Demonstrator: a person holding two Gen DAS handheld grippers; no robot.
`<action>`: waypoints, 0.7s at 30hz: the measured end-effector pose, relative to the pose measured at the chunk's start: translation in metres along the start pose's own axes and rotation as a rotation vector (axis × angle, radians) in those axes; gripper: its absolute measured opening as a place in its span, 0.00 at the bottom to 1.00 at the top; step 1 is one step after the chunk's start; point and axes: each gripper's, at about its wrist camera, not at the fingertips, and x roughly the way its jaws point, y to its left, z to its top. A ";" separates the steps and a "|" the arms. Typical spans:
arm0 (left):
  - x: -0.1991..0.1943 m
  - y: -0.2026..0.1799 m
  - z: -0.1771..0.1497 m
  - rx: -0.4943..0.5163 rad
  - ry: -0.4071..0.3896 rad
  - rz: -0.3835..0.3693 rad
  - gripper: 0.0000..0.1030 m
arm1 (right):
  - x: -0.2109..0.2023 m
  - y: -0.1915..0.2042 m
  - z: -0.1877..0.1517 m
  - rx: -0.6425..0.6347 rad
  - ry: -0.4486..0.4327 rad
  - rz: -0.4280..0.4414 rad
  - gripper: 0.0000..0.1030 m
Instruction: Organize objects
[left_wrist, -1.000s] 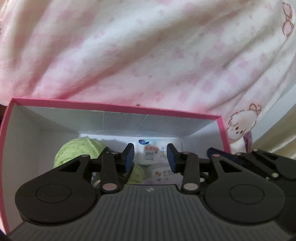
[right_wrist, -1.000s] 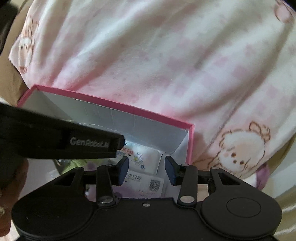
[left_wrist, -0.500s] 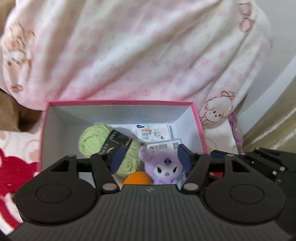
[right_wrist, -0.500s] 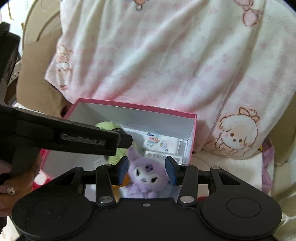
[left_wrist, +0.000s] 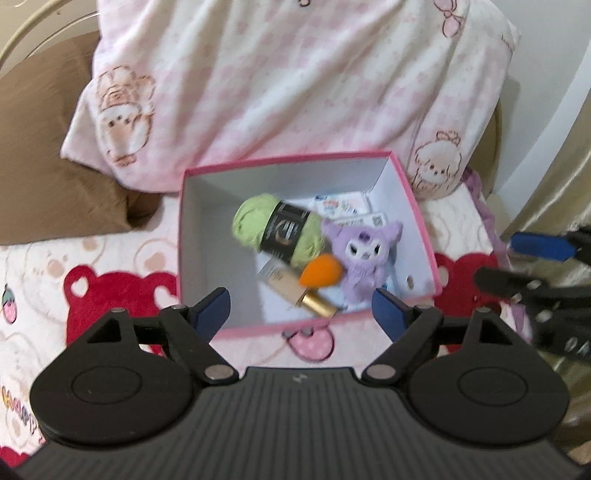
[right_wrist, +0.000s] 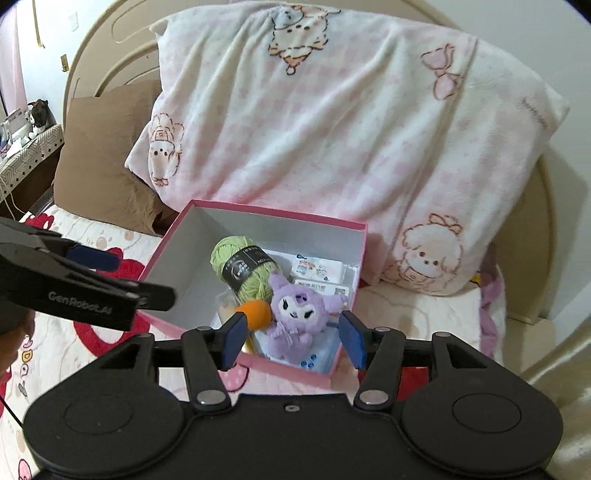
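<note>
Both tongs, left tongs (left_wrist: 301, 314) and right tongs (right_wrist: 291, 341), are hanging empty, jaws just been opening wide, above the pink box's (left_wrist: 314, 328) near rim on the bed, purple plush (right_wrist: 299, 314) lying inside it nearer the right tongs.

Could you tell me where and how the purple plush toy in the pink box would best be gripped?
Grip the purple plush toy across its soft head, coming from above: it sits on top of the other items in the pink box, face up.
</note>
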 end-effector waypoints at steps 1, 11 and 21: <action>-0.004 0.001 -0.005 -0.001 0.002 -0.001 0.82 | -0.004 -0.001 -0.004 0.004 0.002 0.000 0.61; -0.029 0.011 -0.039 -0.009 0.000 -0.004 0.82 | -0.015 -0.003 -0.031 0.040 0.033 -0.025 0.63; -0.026 0.007 -0.073 -0.059 0.013 -0.004 0.84 | -0.019 0.010 -0.053 0.033 0.042 -0.054 0.67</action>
